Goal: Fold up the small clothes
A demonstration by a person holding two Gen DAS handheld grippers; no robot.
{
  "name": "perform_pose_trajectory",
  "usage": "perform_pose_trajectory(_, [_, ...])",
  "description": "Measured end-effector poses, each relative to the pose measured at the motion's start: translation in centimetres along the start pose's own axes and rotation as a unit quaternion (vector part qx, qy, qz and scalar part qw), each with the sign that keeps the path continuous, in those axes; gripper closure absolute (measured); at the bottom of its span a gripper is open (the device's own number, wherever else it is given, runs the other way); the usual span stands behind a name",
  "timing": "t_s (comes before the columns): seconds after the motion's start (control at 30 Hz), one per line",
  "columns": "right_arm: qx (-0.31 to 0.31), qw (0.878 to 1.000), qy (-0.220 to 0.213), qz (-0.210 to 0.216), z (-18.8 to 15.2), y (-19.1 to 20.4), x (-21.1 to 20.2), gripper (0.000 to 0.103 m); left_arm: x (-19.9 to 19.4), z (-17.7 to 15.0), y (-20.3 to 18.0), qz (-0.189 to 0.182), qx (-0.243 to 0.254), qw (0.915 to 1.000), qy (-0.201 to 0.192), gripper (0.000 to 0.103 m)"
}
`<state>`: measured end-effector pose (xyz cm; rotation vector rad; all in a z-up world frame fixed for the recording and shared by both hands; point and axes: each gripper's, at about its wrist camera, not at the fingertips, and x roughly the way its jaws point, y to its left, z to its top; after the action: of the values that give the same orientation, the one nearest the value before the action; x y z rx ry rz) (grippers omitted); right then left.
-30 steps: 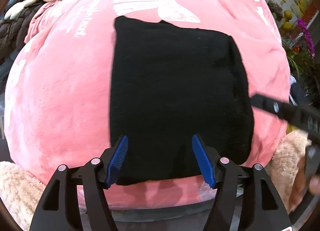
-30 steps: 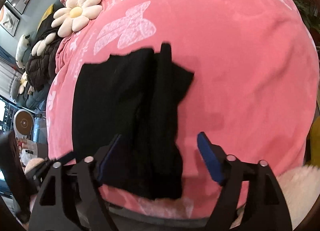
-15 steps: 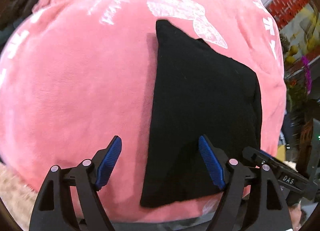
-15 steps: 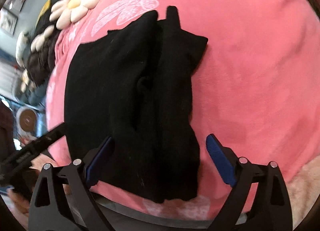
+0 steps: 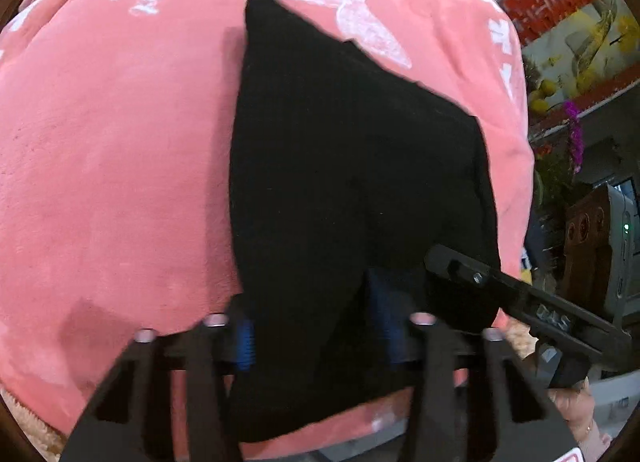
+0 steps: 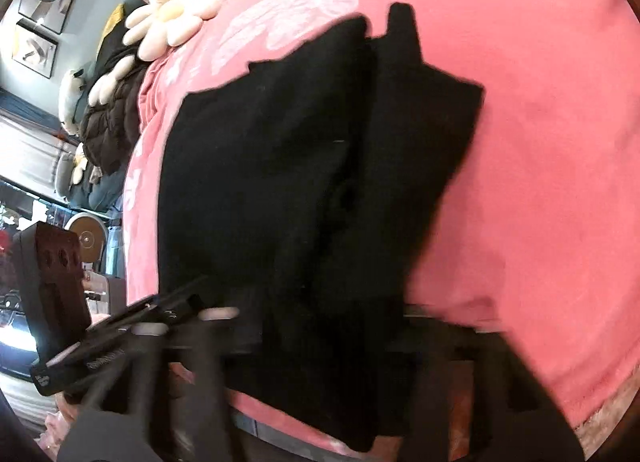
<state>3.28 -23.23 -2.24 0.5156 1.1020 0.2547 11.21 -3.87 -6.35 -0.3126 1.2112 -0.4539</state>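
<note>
A black folded garment lies on a pink plush blanket. My left gripper is low over its near edge, jaws closing with a raised fold of the black cloth between the blue pads. In the right wrist view the garment shows layered folds; my right gripper is motion-blurred at its near edge, cloth between the fingers, its state unclear. The right gripper also shows in the left wrist view, and the left gripper in the right wrist view.
White daisy-shaped cushions and a dark brown quilted cushion lie at the blanket's far left. A beige fluffy rug borders the near edge. Shelves with flowers stand to the right.
Both grippers have dropped onto the garment's near edge. The left jaws have narrowed from wide open around a raised fold of cloth. The right gripper is blurred from moving.
</note>
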Motion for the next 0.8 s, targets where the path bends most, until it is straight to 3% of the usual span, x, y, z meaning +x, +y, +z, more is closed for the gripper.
perform_pose_trajectory(0.03, [-0.001,1.0,-0.011,0.007,0.1,0.2,-1.2,0.08,-0.7,0.1,-0.2,-0.012,-0.002,0.9999,-0.005,0.081])
perform_pose_trajectory(0.1, [-0.008,1.0,-0.023,0.007,-0.1,0.5,-3.1,0.08,-2.1,0.3,-0.6,-0.031,-0.005,0.9994,-0.011,0.082])
perform_pose_trajectory(0.17, [-0.005,1.0,-0.002,0.0,-0.4,-0.2,-3.1,0.077,-2.1,0.0,-1.2,-0.035,-0.011,0.9993,0.005,0.071])
perform_pose_trajectory(0.23, [0.002,0.999,0.023,-0.036,-1.2,-1.4,-1.7,0.066,-0.2,-0.6,-1.1,-0.012,-0.012,0.9992,0.037,0.067])
perform_pose_trajectory(0.3, [0.016,0.998,0.044,-0.048,-2.0,-2.6,0.0,0.053,1.4,-1.0,-0.5,0.017,-0.022,0.9984,0.05,0.057])
perform_pose_trajectory(0.37, [0.034,0.998,0.037,-0.033,-2.1,-2.7,0.5,0.037,2.3,-1.0,0.1,0.001,-0.049,0.9978,0.044,0.039])
perform_pose_trajectory(0.43, [0.033,0.999,0.028,-0.025,-1.8,-2.1,1.0,0.03,2.5,-0.7,0.2,-0.026,-0.074,0.9962,0.038,0.027])
perform_pose_trajectory(0.5, [0.022,0.999,0.022,-0.021,-1.7,-1.5,1.3,0.038,2.6,-0.3,0.1,-0.03,-0.086,0.9953,0.033,0.031])
perform_pose_trajectory(0.53, [0.018,0.999,0.023,-0.012,-1.6,-1.2,1.2,0.061,2.4,0.0,-0.1,-0.028,-0.082,0.9958,0.029,0.047])
perform_pose_trajectory(0.57, [0.021,1.0,0.021,-0.006,-1.3,-0.8,0.9,0.074,2.0,0.2,-0.2,-0.027,-0.077,0.9962,0.031,0.058])
perform_pose_trajectory(0.67, [0.01,1.0,-0.004,-0.007,-1.0,0.6,-0.8,0.08,0.5,0.9,-0.9,-0.042,-0.071,0.9962,0.03,0.08])
perform_pose_trajectory(0.8, [-0.008,0.999,-0.047,-0.003,-0.3,3.6,-4.5,0.081,-3.0,2.0,-3.7,-0.035,-0.021,0.9992,0.003,0.082])
